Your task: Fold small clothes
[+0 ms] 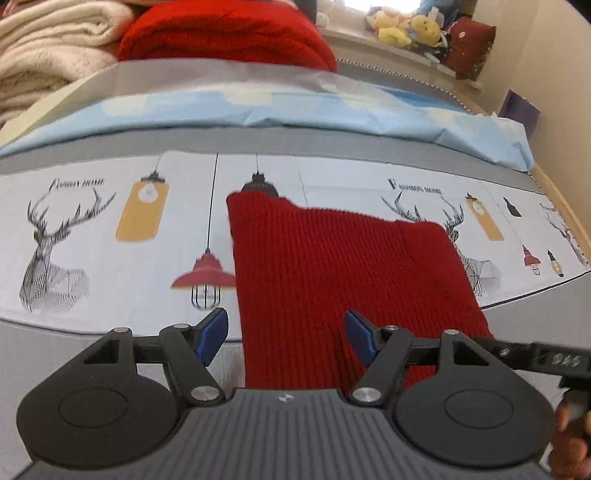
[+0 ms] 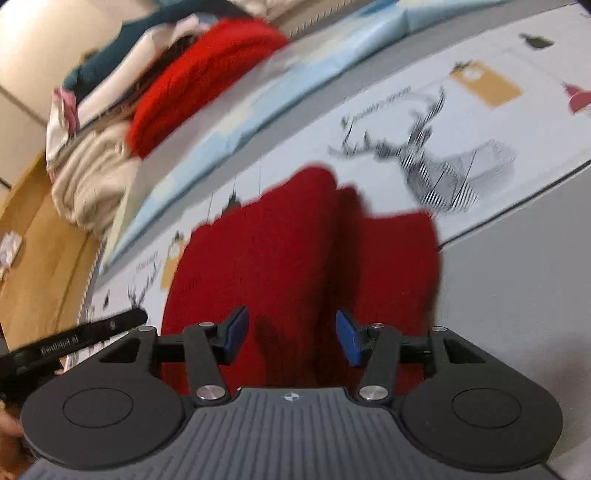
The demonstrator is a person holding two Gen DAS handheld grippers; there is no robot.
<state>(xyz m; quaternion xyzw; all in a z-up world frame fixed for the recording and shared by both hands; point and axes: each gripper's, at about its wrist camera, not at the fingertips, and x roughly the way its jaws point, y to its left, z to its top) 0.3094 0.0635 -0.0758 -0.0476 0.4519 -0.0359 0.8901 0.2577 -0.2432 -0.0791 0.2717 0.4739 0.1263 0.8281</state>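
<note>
We hold both sets of jaws apart and empty: the left gripper (image 1: pixel 284 338) and the right gripper (image 2: pixel 291 338) hover over the near end of the dark red knit garment (image 1: pixel 332 266), pressing on nothing. It lies flat, folded lengthwise by the look of it, on the printed cloth (image 1: pixel 110 236) covering the bed, clear of the stacked blankets (image 1: pixel 55 55) behind, likely so we have room for the next fold

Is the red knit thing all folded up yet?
Partly, it seems. The red knit lies flat on the deer-print sheet with one side folded over. Nothing is in hand: the left gripper and right gripper are both open above it. Any more folds, and moving it to the pile behind, look left.
</note>
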